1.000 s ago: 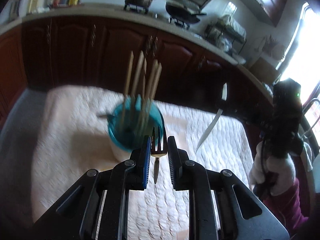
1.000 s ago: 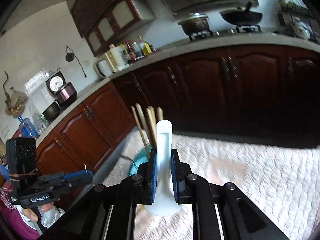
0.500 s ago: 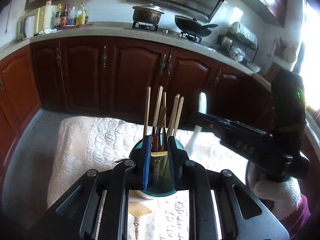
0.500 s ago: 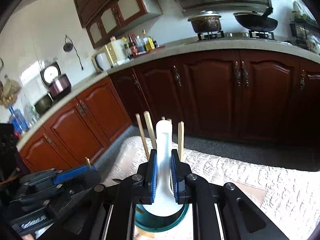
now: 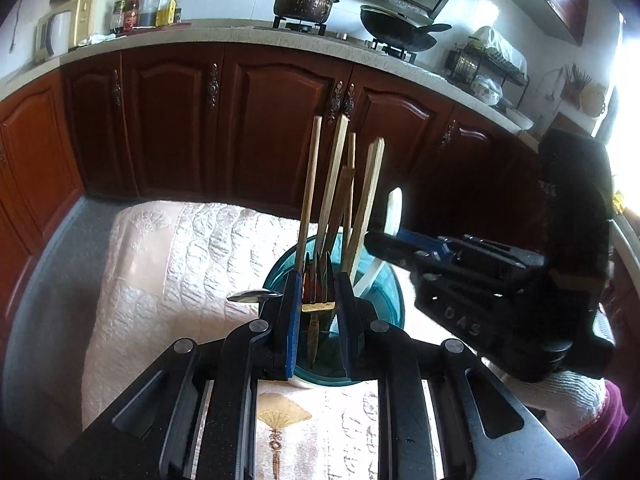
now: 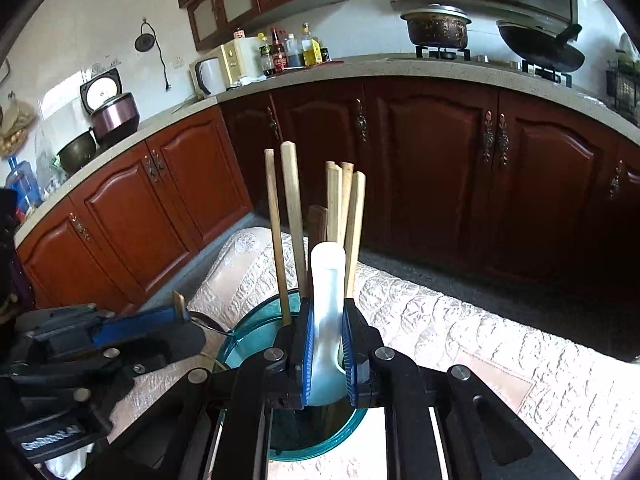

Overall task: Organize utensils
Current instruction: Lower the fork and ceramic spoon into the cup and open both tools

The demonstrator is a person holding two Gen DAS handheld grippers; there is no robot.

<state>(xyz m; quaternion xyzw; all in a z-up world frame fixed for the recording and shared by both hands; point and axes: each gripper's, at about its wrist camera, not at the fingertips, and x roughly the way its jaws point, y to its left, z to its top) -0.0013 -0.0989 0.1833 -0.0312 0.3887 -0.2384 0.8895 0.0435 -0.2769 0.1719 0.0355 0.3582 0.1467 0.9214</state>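
Note:
A teal utensil cup point(image 5: 384, 300) stands on the white quilted cloth and holds several wooden chopsticks point(image 5: 332, 184). My left gripper point(image 5: 318, 300) is shut on a gold fork point(image 5: 316, 308), held right above the cup's near rim, handle pointing down. My right gripper point(image 6: 326, 332) is shut on a white spoon point(image 6: 328, 280), held upright over the cup point(image 6: 240, 340), bowl end low between the pads. The right gripper also shows in the left wrist view point(image 5: 400, 246), reaching in from the right. A metal spoon point(image 5: 250, 295) sticks out over the cup's left rim.
The quilted cloth point(image 5: 180, 248) covers a low table in front of dark wooden kitchen cabinets point(image 5: 180, 120). A counter with a pot, a wok and bottles runs behind. A gold fan print point(image 5: 282, 418) lies on the cloth below the cup.
Both grippers have moved in over the cup. The fork and the white spoon have come down toward its mouth, and the right gripper has closed in from the right.

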